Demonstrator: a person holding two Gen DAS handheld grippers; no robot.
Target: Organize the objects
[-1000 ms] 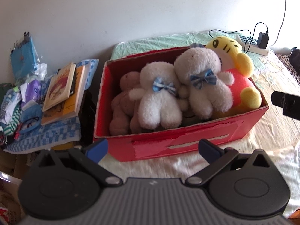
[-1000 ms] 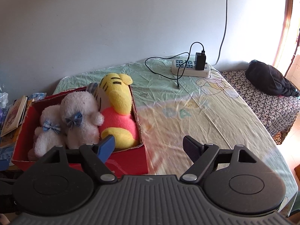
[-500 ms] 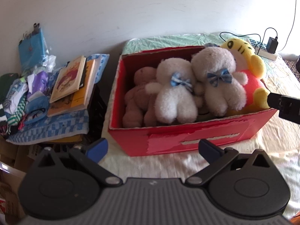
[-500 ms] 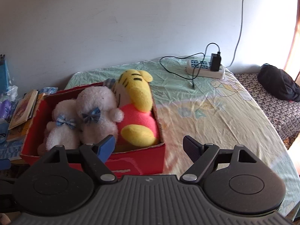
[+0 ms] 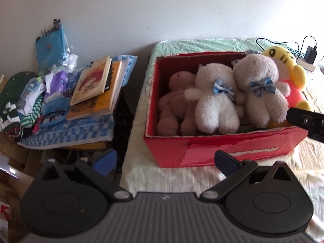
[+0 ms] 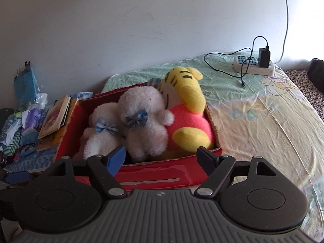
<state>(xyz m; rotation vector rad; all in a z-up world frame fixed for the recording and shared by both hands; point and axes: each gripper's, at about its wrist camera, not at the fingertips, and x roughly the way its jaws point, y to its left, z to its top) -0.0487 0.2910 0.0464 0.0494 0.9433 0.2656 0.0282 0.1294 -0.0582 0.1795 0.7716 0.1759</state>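
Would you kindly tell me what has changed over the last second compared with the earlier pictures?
Both views have swung leftward. The left hand-held gripper now faces the gap between the red box and the stack of books; the right hand-held gripper has come to face the box's near wall. Nothing was grasped or released: both are open and empty. The white plush bears, yellow tiger plush and box lie as before.

Plush toys (image 5: 232, 99) packed in red box (image 5: 222, 147)
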